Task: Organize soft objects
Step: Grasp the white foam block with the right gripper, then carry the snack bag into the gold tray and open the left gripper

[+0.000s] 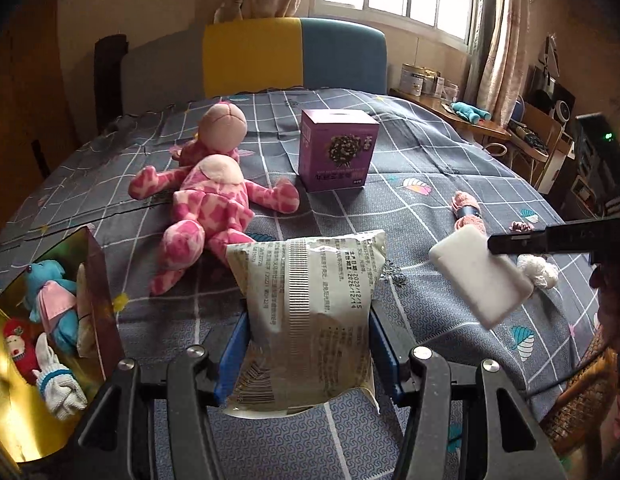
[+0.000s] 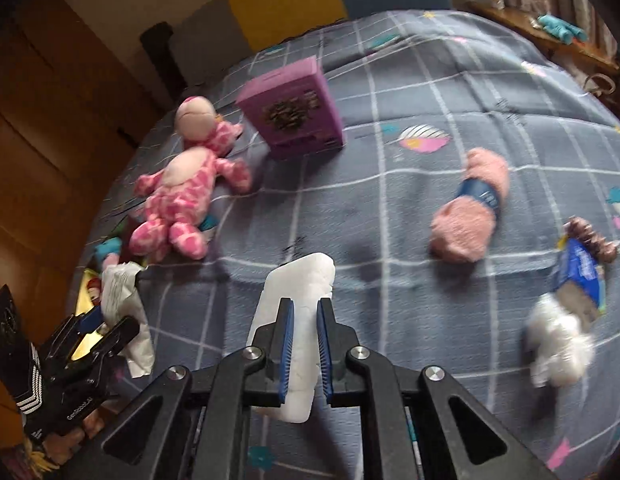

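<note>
Grey bedding with a white grid and leaf prints (image 1: pixel 389 128) covers the bed, with a yellow-and-blue headboard (image 1: pixel 294 56) and a bright window behind it. Low in the left wrist view, the left tool (image 1: pixel 310 344) is clamped on a crinkled pale plastic packet printed with text and barcodes (image 1: pixel 310 312), which stands upright between its blue pads. The right tool (image 2: pixel 306 344) is squeezed tight on a white, rounded rectangular soft block (image 2: pixel 298 288), lifted off the bedding. A pink-and-white spotted plush toy (image 1: pixel 206 200) lies on its back near a purple cardboard box (image 1: pixel 335 152). At the bed's left edge, an open gold-lined box (image 1: pixel 14 400) contains a blue plush toy (image 1: pixel 50 300), a red doll (image 1: pixel 18 348) and a white knitted item (image 1: pixel 58 388). To the right lie a pink fluffy roll with a dark blue band (image 2: pixel 469 208), a blue-labelled bundle (image 2: pixel 581 268) and a white fluffy clump (image 2: pixel 557 344), this last blurred.
</note>
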`<state>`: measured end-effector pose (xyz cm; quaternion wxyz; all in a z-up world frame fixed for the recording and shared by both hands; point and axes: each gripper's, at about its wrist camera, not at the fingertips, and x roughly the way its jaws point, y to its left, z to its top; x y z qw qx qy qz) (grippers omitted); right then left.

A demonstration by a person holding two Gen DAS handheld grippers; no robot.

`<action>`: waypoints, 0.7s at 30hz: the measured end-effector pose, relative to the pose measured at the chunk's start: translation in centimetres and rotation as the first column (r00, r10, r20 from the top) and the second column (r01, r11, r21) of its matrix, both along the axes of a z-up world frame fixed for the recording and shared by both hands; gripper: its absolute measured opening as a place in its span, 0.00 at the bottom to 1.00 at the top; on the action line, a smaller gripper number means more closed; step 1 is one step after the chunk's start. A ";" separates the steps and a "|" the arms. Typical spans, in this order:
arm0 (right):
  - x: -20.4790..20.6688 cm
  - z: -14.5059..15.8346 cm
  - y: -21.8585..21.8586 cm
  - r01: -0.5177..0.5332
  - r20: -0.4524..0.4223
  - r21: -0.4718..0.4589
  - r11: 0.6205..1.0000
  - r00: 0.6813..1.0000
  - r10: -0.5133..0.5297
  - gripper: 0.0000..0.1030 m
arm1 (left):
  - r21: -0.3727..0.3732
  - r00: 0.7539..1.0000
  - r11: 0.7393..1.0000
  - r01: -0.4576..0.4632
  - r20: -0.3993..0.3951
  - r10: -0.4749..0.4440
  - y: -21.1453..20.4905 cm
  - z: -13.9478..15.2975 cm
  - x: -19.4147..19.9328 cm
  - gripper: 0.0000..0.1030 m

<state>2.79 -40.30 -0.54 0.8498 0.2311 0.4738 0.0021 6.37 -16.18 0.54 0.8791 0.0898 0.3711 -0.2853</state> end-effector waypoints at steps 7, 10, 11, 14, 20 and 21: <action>2.3 -6.0 4.6 -0.062 -0.110 0.043 0.997 0.992 0.067 0.10 | 0.008 0.996 0.997 -0.078 0.043 0.078 3.1 1.1 0.2 0.55; 2.5 -6.9 4.9 -0.058 -0.126 0.025 0.998 0.990 0.061 0.10 | 0.017 0.992 0.993 -0.114 0.059 0.113 4.4 1.2 0.3 0.55; 2.5 -7.1 4.7 -0.053 -0.128 0.029 0.998 0.990 0.056 0.10 | 0.021 0.990 0.992 -0.127 0.067 0.125 4.8 1.3 0.4 0.55; 2.4 -7.1 4.8 -0.060 -0.119 0.013 0.998 0.991 0.061 0.11 | 0.031 0.983 0.987 -0.157 0.100 0.153 5.7 1.5 0.4 0.55; 2.2 -6.4 5.3 -0.057 -0.119 -0.065 0.996 0.992 0.049 0.22 | 0.034 0.975 0.982 -0.186 0.133 0.180 6.8 2.0 0.3 0.55; 2.2 -6.4 5.4 -0.057 -0.121 -0.073 0.996 0.991 0.047 0.26 | 0.036 0.974 0.981 -0.190 0.137 0.183 6.9 2.0 0.3 0.55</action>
